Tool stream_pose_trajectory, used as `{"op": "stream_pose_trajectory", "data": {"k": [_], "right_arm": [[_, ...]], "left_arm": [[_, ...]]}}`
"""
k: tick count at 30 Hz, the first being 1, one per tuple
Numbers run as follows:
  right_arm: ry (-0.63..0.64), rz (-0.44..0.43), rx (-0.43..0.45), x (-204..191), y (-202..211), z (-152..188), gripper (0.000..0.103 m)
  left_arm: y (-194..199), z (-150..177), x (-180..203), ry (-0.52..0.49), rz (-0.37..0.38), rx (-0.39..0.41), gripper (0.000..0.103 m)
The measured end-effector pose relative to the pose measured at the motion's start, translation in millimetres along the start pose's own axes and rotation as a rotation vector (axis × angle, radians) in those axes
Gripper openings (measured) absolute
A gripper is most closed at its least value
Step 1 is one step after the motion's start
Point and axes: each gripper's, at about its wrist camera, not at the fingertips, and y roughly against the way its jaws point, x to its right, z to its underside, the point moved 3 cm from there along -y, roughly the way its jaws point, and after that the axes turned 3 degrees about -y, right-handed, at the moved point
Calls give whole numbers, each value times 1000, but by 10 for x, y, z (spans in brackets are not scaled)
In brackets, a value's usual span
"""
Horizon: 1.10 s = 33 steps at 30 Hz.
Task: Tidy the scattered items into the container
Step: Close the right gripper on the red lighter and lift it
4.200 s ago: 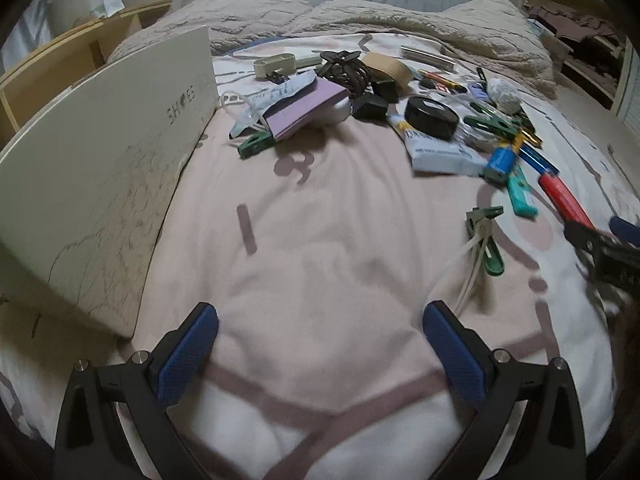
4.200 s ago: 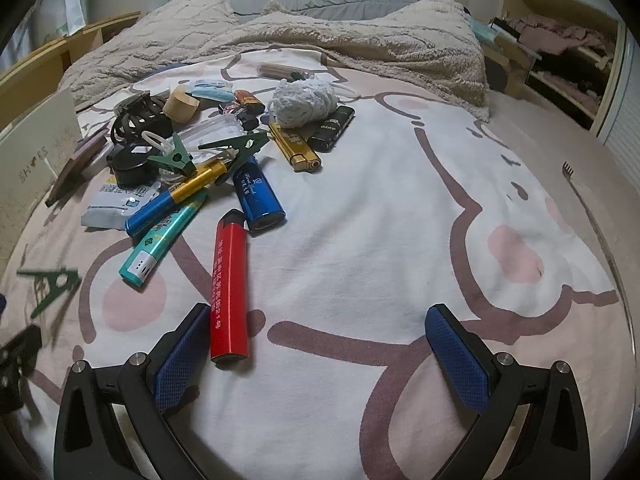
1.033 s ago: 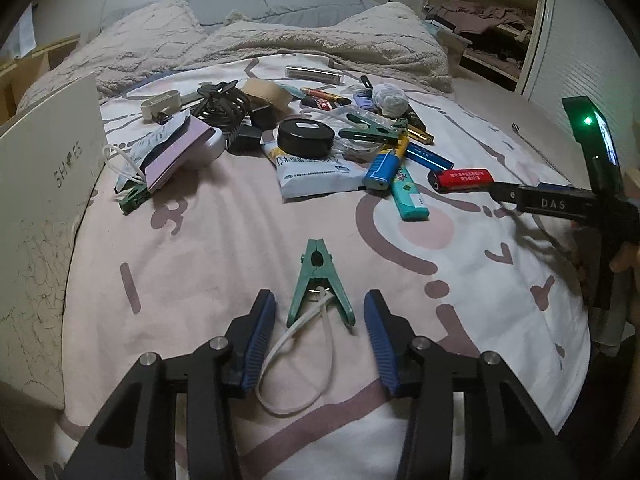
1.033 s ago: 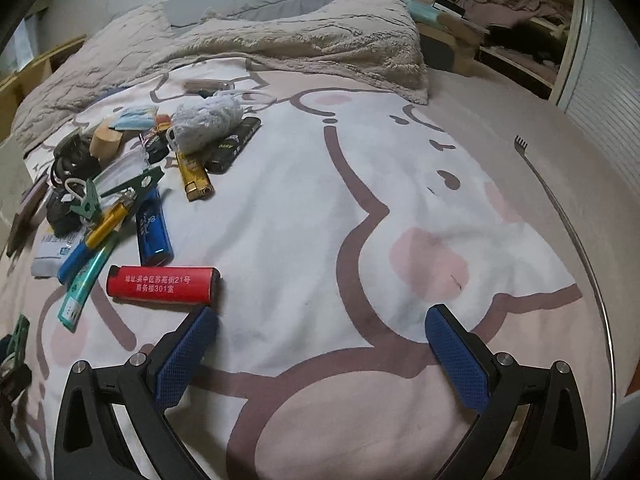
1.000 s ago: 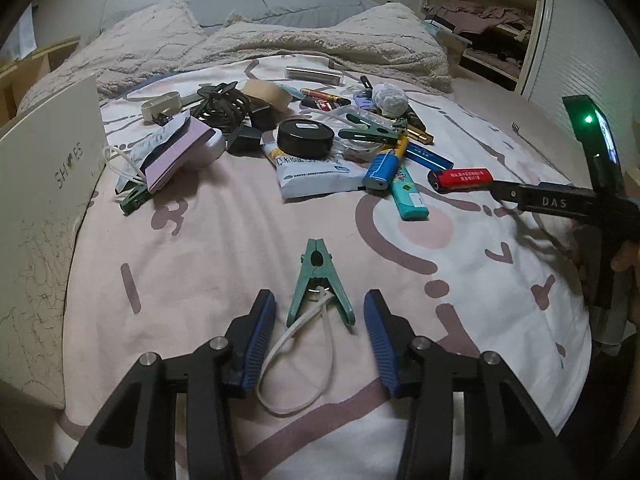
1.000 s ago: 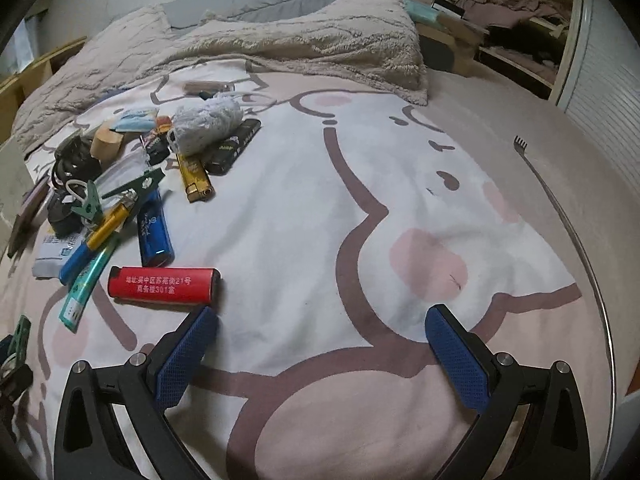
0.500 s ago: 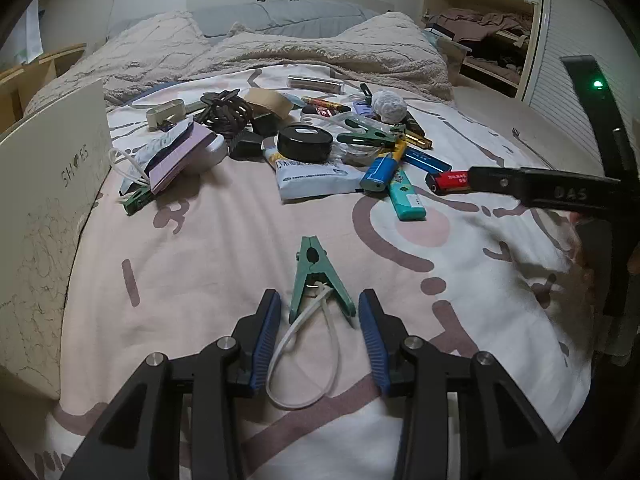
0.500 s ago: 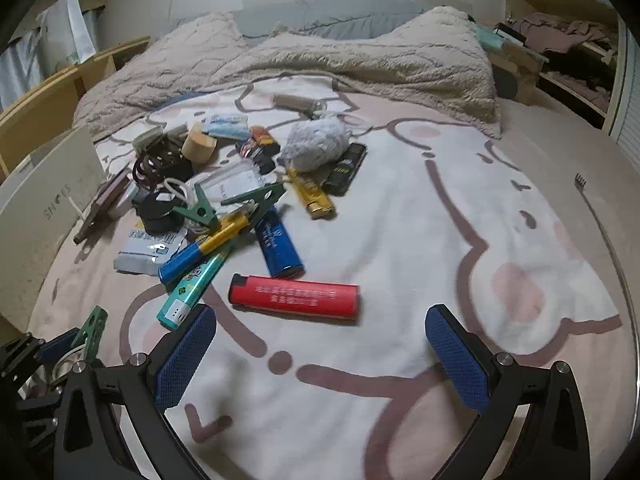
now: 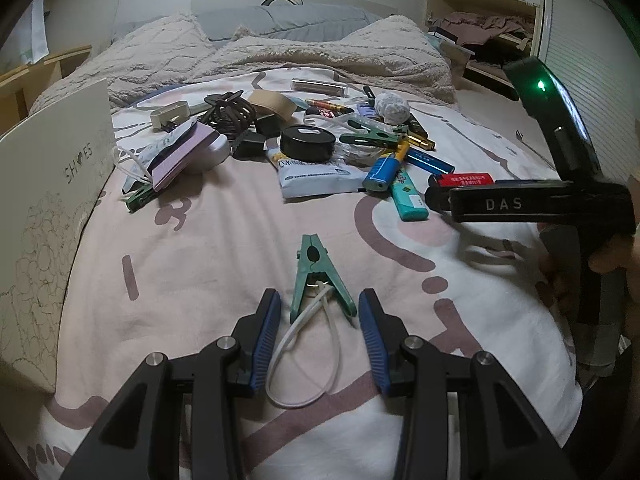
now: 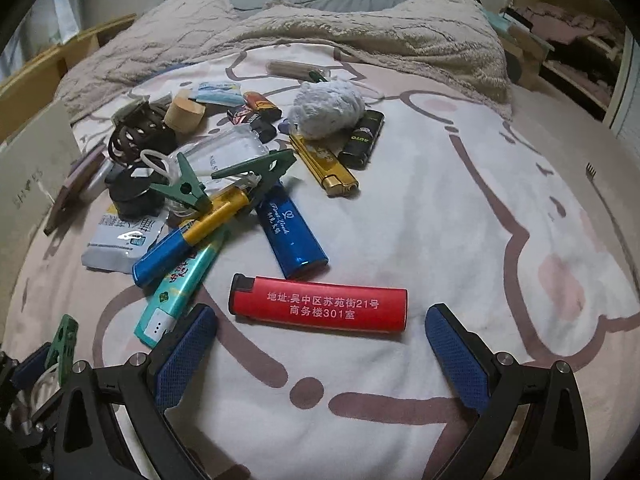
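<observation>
Left wrist view takes in the bed sheet first, pale pink with brown cartoon lines, with a beige blanket bunched at its far end. A white shoe box, the container, stands open-sided at the left edge of the sheet, well apart from the heap of clutter.

My left gripper sits low over the sheet with its jaws narrowed but not closed, the blue pads flanking the handles of a green clothespin without touching them. A white cord loop threaded through the clip lies on the sheet between my 2 fingers.

My right gripper has its jaws spread wide and holds nothing. A red lighter lies crosswise on the sheet just ahead of them, between the 2 fingertips but apart from both.

Beyond it the heap spreads toward the blanket: a white packet, a grey fluffy ball, a dark blue lighter, a teal lighter under a blue and gold lighter, a gold lighter, a black lighter, a tape roll, and 2 more green clothespins resting across a clear plastic bag.
</observation>
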Motion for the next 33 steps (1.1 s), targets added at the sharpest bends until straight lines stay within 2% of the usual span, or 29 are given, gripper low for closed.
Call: {"op": "stream_pose_trajectory", "data": {"k": [5,9,11,12,13,21,33], "right_arm": [[-10,-16,9,7,-5,11,103],[-5,-7,56,-5,41,36,103],[-14,8,80,7,73,37,93],[-21,15,90,17,87,34,83],[-30,20,100,31,103,37,81],[-27,25,113,28,105,22,81],[-45,2,142,56,159,36,81]], "left_arm": [[20,-4,6,7,-4,11,40],[30,-4,19,6,-11,22,40],[35,-1,19,7,-11,27,40],[38,2,19,7,-11,30,40],[40,4,20,6,-11,33,40],[61,6,2,20,0,44,31],[124,-29,-49,53,37,72,30]]}}
